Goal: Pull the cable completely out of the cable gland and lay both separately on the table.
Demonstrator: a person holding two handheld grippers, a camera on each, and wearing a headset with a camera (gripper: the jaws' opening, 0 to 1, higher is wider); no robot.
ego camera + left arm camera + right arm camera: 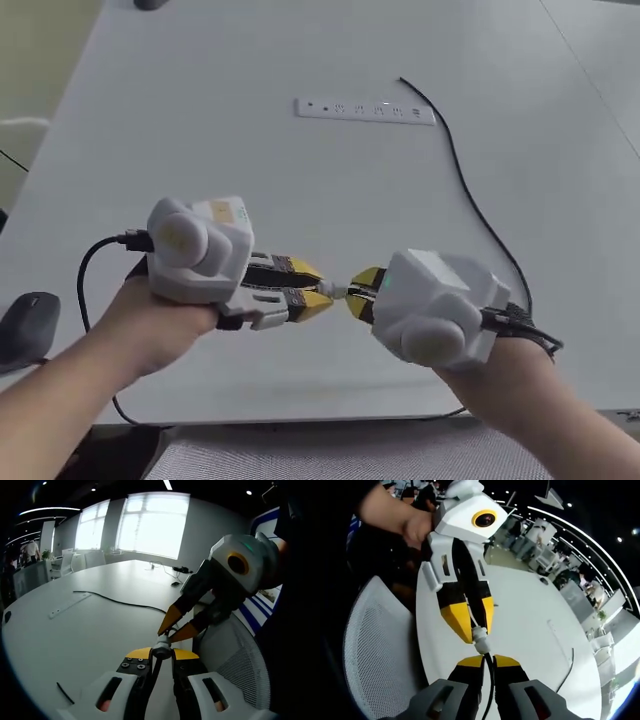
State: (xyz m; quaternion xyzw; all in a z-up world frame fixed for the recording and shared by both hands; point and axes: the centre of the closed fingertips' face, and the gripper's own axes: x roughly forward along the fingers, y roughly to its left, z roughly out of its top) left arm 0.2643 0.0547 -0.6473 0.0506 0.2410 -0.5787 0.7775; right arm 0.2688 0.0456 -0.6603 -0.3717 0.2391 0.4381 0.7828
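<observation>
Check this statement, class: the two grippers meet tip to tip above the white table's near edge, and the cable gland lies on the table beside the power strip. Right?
One slip: the cable gland is not on the table. The head view shows it in the air, pinched by the left gripper, with the right gripper on the cable. The rest stands.

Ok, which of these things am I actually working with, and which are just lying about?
Job: cable gland, cable, left gripper, right gripper.
Lying about: power strip, black cord, mouse.
</observation>
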